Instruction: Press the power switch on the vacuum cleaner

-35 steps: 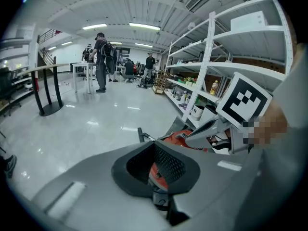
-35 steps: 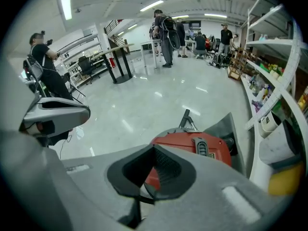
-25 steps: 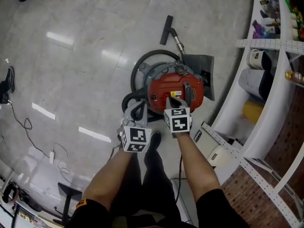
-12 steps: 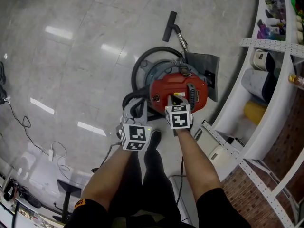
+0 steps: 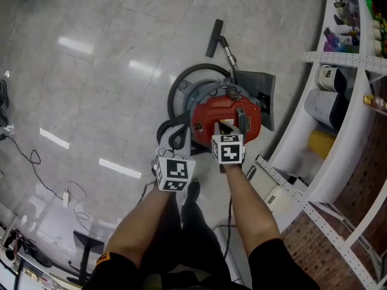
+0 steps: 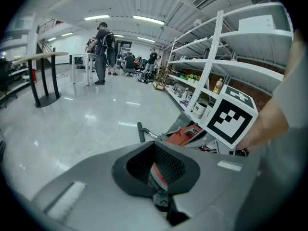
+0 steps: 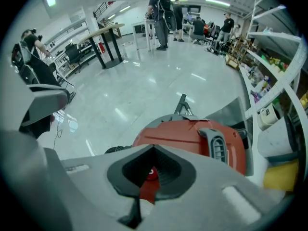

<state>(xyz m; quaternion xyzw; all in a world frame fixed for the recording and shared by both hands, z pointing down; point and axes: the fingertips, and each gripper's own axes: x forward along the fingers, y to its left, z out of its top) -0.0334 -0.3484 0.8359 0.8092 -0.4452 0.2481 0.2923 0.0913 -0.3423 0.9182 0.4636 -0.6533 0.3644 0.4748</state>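
Red canister vacuum cleaner (image 5: 233,116) sits on the floor just ahead of the person. Hose (image 5: 181,80) coils at its far left; shelving (image 5: 338,138) stands at right.

Right gripper (image 5: 219,128) is over the vacuum's near top, jaws pressed together, nothing pinched. Through their gap shows a small red round button (image 7: 152,173), likely the power switch, right below the tips.

Left gripper (image 5: 172,136) hangs left of the body, jaws likewise together, empty.

Risks:
- The blunt closed tip slides off the small button onto smooth housing.
- An off-centre push rolls the canister.
- Too light a press fails to latch.
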